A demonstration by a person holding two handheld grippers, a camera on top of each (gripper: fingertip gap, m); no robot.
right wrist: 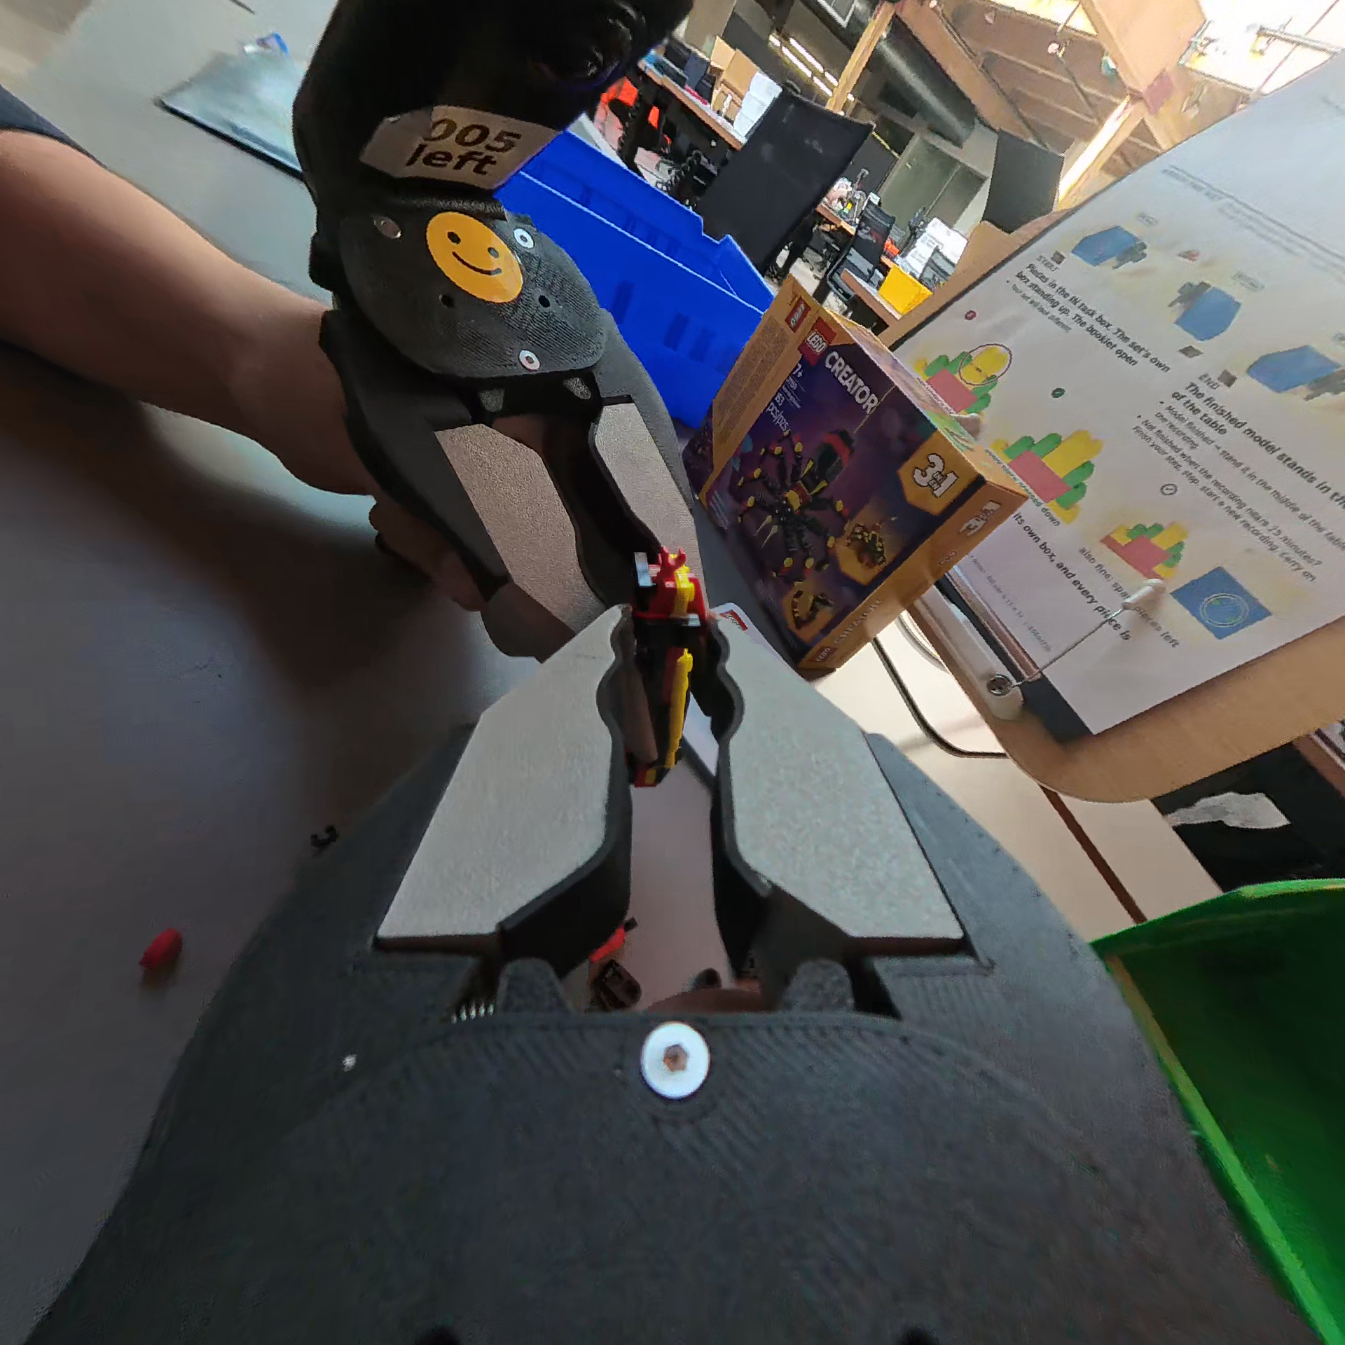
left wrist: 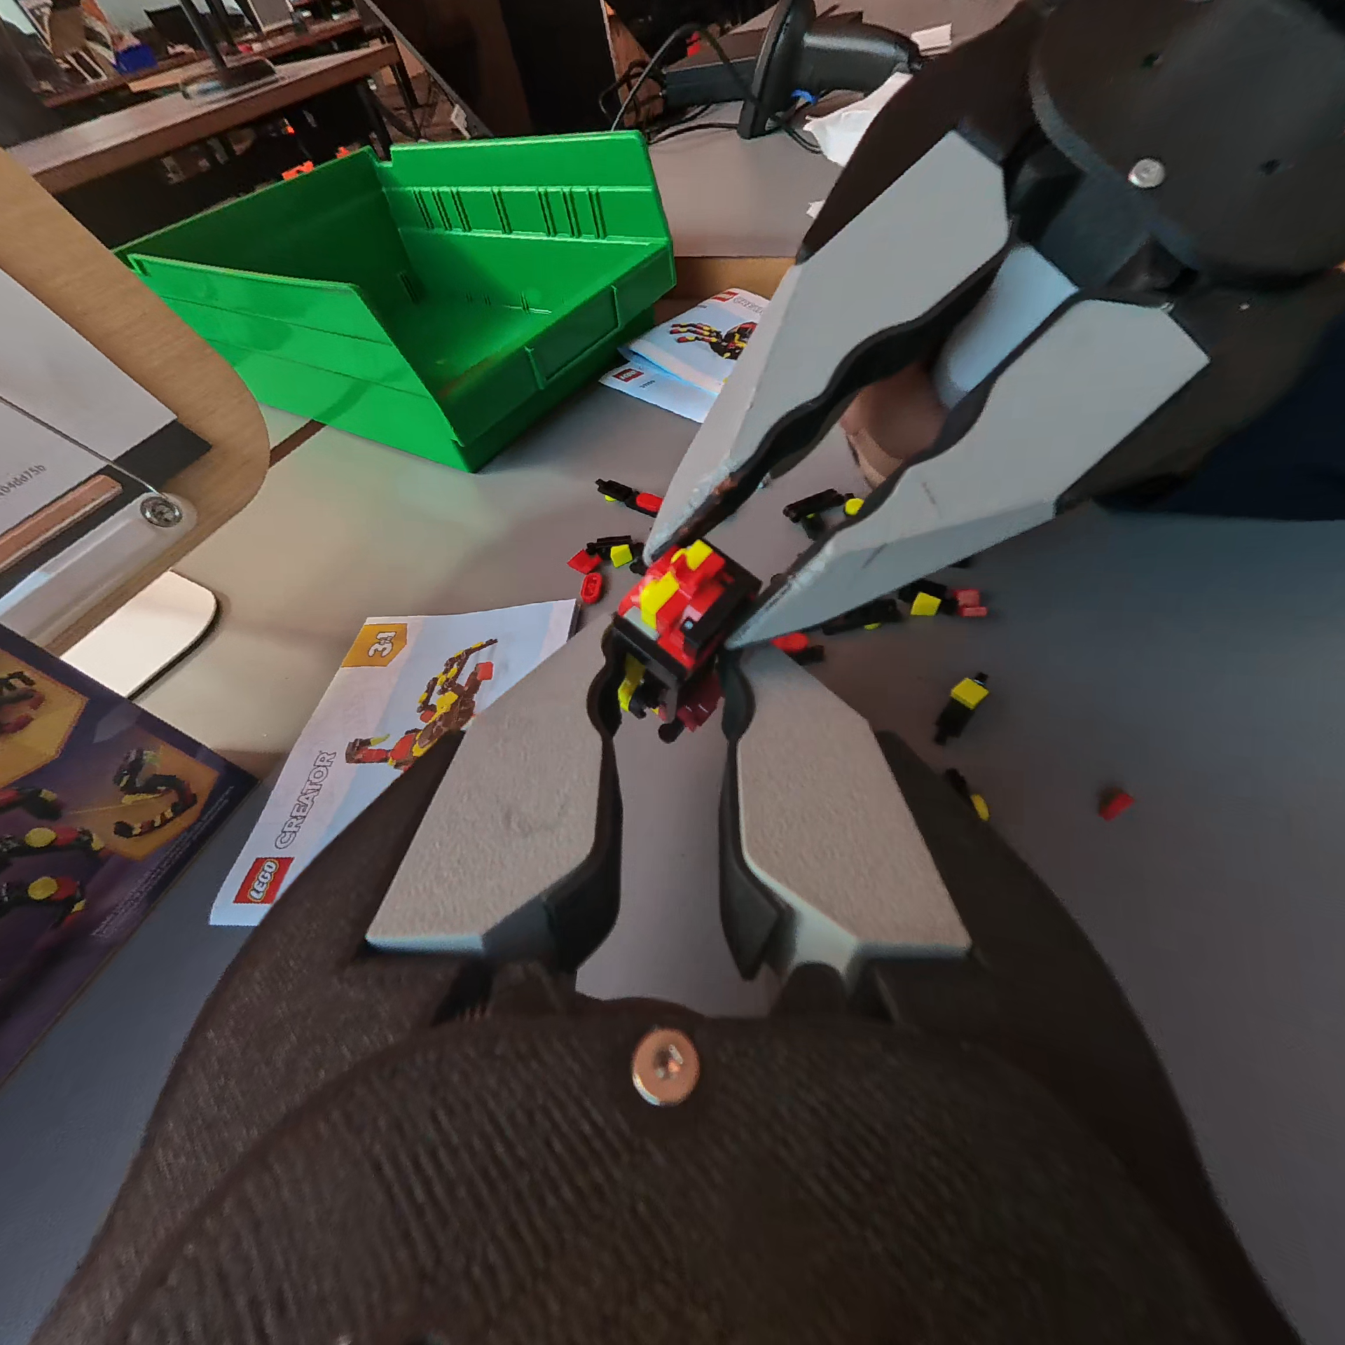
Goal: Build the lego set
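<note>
A small red, yellow and black lego model (left wrist: 680, 619) is held above the grey table between both grippers. My left gripper (left wrist: 666, 655) is shut on its lower part from below. My right gripper (left wrist: 695, 593) comes in from the upper right and is shut on its upper part. In the right wrist view the model (right wrist: 666, 677) stands upright between my right gripper's (right wrist: 668, 626) fingers, and the left gripper (right wrist: 582, 582), held by a hand, reaches it from the far side. Several loose red, yellow and black pieces (left wrist: 924, 604) lie on the table under the model.
An empty green bin (left wrist: 437, 306) stands behind the pieces. An instruction booklet (left wrist: 386, 728) lies at the left, with further booklets (left wrist: 691, 349) by the bin. The set's box (right wrist: 851, 495), a blue bin (right wrist: 640, 255) and an instruction board (right wrist: 1164, 437) stand nearby. A red piece (right wrist: 160, 946) lies apart. Only a small space, under 4 cm, lies between the two pairs of fingers. Both grippers' tips are roughly 12 centimetres from the red piece (right wrist: 160, 946).
</note>
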